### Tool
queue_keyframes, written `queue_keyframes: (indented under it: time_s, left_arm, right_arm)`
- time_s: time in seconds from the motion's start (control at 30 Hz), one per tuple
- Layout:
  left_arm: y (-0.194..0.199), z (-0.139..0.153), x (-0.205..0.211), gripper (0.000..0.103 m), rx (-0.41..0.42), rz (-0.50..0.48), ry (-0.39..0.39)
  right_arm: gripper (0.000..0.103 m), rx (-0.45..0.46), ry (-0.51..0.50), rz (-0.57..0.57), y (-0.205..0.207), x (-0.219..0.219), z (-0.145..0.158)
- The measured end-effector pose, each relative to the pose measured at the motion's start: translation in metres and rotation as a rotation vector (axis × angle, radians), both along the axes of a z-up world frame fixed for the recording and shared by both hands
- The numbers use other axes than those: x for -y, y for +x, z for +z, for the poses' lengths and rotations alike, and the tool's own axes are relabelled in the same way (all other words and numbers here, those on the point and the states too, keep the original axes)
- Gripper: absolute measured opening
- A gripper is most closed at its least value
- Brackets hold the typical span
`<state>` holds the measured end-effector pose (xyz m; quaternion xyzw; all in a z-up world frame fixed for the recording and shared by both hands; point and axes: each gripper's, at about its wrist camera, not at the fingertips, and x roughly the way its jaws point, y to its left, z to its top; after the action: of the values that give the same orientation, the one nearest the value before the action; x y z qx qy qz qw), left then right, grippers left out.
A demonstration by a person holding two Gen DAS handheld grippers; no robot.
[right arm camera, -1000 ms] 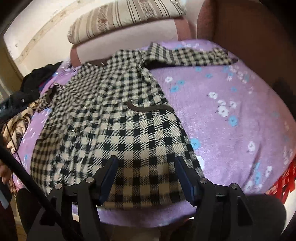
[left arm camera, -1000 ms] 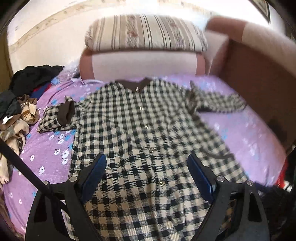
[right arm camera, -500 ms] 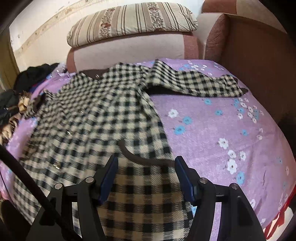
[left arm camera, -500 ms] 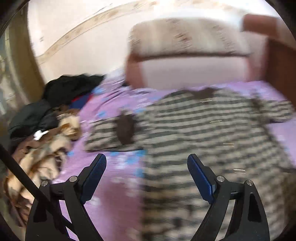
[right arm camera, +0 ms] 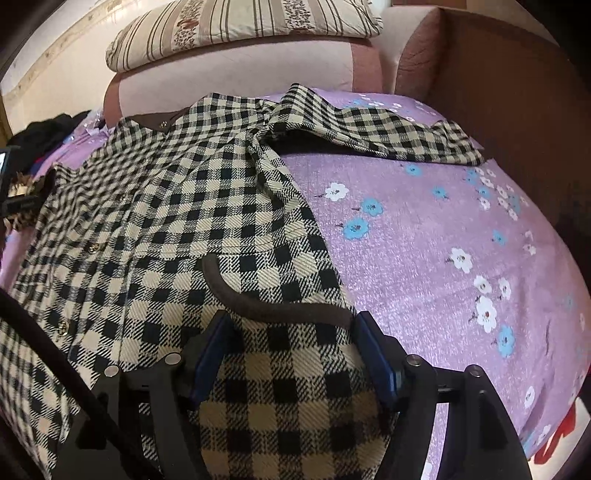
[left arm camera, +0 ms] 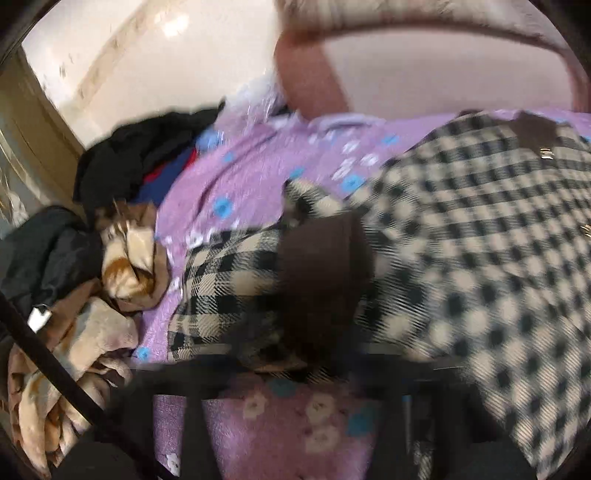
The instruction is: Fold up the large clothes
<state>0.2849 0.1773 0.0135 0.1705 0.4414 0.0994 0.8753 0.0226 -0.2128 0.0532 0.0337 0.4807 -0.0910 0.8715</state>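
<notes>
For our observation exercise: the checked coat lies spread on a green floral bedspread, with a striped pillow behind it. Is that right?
Not quite. The right wrist view shows the bedspread is purple, not green. The checked coat does lie spread on it, with the striped pillow behind.

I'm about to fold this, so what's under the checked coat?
The coat lies flat on a purple flowered bedspread, which shows bare on both sides of it. Whatever lies directly beneath the coat's body is covered, so I can't tell whether anything else is there.
</notes>
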Motion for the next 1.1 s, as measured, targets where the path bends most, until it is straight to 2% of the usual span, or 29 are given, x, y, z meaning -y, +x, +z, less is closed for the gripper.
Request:
queue_keyframes:
  time_s: [0.07, 0.1, 0.27, 0.3, 0.4, 0.43, 0.5, 0.57, 0.6, 0.7, 0.77, 0.83, 0.9, 0.97, 1.1]
  left_arm:
    - [0.011, 0.010, -0.032, 0.004, 0.027, 0.094, -0.046]
    - [0.015, 0.018, -0.053, 0.004, 0.055, 0.160, -0.042]
    - [0.016, 0.059, -0.149, 0.004, 0.183, 0.479, 0.068]
    - [0.011, 0.067, -0.164, 0.004, 0.199, 0.523, 0.061]
    - [-0.012, 0.084, -0.203, 0.008, 0.225, 0.603, -0.049]
    - [-0.020, 0.088, -0.209, 0.008, 0.236, 0.606, -0.079]
    - [-0.036, 0.095, -0.209, 0.013, 0.249, 0.611, -0.075]
    - [-0.059, 0.103, -0.199, 0.043, 0.276, 0.602, -0.083]
    - [-0.072, 0.106, -0.194, 0.046, 0.292, 0.589, -0.103]
    - [-0.107, 0.115, -0.171, 0.049, 0.295, 0.506, -0.164]
    - [-0.126, 0.117, -0.152, 0.058, 0.273, 0.447, -0.199]
    - [-0.150, 0.115, -0.125, 0.061, 0.242, 0.384, -0.239]
    - [-0.168, 0.108, -0.095, 0.061, 0.189, 0.314, -0.278]
    - [-0.186, 0.100, -0.061, 0.061, 0.141, 0.249, -0.309]
    - [-0.213, 0.090, -0.008, 0.061, 0.080, 0.207, -0.385]
  right_arm:
    - [0.075, -0.002, -0.013, -0.004, 0.002, -0.001, -0.001]
    - [0.075, -0.003, -0.014, -0.007, 0.004, -0.001, -0.002]
    - [0.079, -0.006, -0.002, -0.026, 0.012, 0.003, -0.006]
    - [0.079, -0.005, 0.007, -0.031, 0.013, 0.004, -0.007]
    - [0.081, -0.003, 0.021, -0.039, 0.015, 0.005, -0.008]
    - [0.081, -0.002, 0.021, -0.040, 0.015, 0.004, -0.008]
    - [0.081, -0.001, 0.027, -0.037, 0.014, 0.004, -0.007]
    - [0.081, -0.007, 0.058, -0.035, 0.014, 0.008, -0.005]
    - [0.080, -0.010, 0.097, -0.035, 0.016, 0.014, -0.003]
    - [0.080, 0.020, 0.157, -0.085, 0.023, 0.048, 0.012]
    - [0.080, 0.035, 0.158, -0.148, 0.039, 0.084, 0.018]
    - [0.080, 0.027, 0.180, -0.236, 0.061, 0.124, 0.012]
    - [0.078, 0.032, 0.266, -0.328, 0.083, 0.167, 0.002]
    - [0.077, 0.081, 0.365, -0.419, 0.105, 0.214, -0.004]
    - [0.077, 0.181, 0.404, -0.548, 0.125, 0.275, -0.009]
